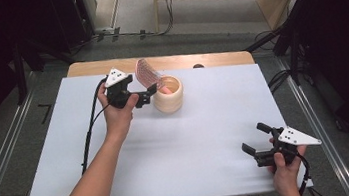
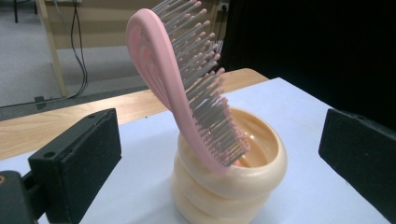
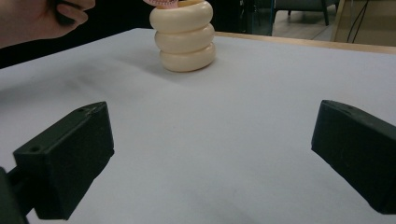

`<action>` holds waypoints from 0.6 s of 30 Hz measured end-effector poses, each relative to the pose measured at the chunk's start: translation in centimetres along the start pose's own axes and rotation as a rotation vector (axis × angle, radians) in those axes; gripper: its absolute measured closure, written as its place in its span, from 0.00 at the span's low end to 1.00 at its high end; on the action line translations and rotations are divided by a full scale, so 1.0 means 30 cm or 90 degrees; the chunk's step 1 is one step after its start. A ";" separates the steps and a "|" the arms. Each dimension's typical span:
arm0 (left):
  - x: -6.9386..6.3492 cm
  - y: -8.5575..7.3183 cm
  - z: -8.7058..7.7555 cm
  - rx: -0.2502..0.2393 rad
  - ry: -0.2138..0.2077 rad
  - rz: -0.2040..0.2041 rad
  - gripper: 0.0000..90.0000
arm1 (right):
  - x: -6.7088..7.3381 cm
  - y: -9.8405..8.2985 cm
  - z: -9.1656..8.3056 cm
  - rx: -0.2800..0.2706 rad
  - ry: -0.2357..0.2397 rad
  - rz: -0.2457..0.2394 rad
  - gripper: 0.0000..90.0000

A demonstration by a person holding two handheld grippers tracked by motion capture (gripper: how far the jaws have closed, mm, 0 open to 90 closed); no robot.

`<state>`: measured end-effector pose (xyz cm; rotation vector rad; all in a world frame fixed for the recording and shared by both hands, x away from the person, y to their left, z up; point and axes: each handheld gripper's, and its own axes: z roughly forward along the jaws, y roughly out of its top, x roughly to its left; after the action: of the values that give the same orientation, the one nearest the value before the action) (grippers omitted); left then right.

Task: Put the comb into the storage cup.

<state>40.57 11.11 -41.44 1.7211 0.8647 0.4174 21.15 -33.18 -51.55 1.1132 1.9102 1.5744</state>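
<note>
Both grippers open, empty: left gripper [image 1: 150, 92] just short of cup [image 2: 229, 186], where brush [image 2: 187, 88] leans on rim, handle down; right gripper [image 1: 254, 143] idle.

White sheet [image 1: 178, 148] over wooden table [image 1: 158, 62]; cables [image 1: 169, 3] on grey floor behind.

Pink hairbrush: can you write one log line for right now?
hairbrush: leaning in cream cup | left gripper: open, beside cup | right gripper: open, apart

Pink hairbrush [image 2: 173, 88] leaning handle-down in ribbed cream cup [image 2: 224, 196]
</note>
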 end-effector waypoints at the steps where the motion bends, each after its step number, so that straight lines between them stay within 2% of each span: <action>1: -0.001 -0.004 -0.008 0.000 0.000 0.002 0.00 | 0.000 0.000 0.000 0.000 0.000 0.000 0.00; 9: -0.008 -0.041 -0.080 -0.008 0.000 0.017 0.00 | 0.001 0.000 0.003 0.003 -0.001 -0.002 0.00; 18: -0.006 -0.091 -0.165 -0.026 -0.003 0.015 0.00 | 0.002 0.000 0.004 0.004 -0.004 -0.004 0.00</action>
<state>36.25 14.66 -42.35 1.6963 0.8274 0.4437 21.21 -33.06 -51.56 1.1123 1.9146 1.5600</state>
